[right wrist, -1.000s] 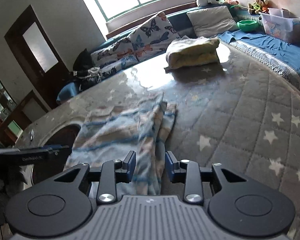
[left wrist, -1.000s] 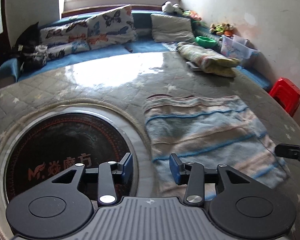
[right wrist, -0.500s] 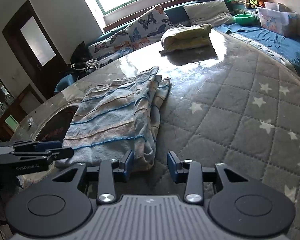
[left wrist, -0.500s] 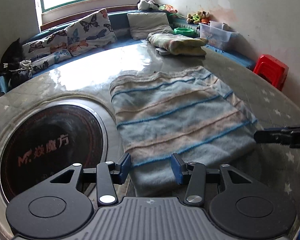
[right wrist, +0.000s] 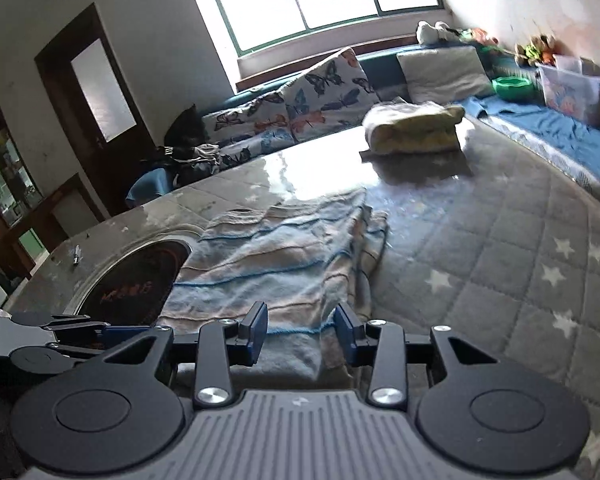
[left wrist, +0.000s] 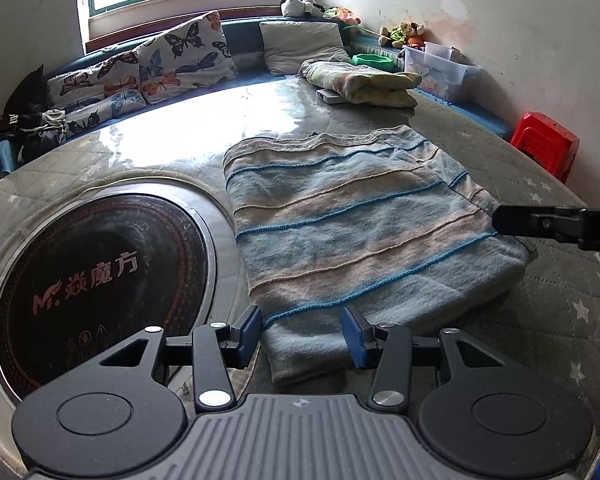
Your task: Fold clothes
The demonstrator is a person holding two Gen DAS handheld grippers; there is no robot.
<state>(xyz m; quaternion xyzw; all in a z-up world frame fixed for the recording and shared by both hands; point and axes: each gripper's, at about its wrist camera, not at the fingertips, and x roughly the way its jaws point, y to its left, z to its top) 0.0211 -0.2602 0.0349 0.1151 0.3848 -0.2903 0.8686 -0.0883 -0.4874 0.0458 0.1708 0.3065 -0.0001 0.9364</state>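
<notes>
A striped blue and beige garment (left wrist: 360,232) lies folded flat on the grey quilted table cover (left wrist: 548,312). My left gripper (left wrist: 302,336) is open just above the garment's near left corner, which shows between the two blue pads without being pressed. My right gripper (right wrist: 300,328) is open too, low over the near edge of the garment (right wrist: 280,256) beside its doubled-up right side. Each gripper shows in the other's view: the right gripper (left wrist: 556,226) at the garment's right edge, the left gripper (right wrist: 60,332) at the far left.
A round black hob (left wrist: 96,276) is set into the table left of the garment. A folded yellow-green blanket (left wrist: 360,84) lies at the table's far side. Butterfly cushions (left wrist: 180,60) line the bench behind. A red stool (left wrist: 548,140) stands at the right.
The left gripper came from beside the hob over to the garment's near left corner. The right gripper shifted over the garment's near edge, and its jaws stand slightly wider.
</notes>
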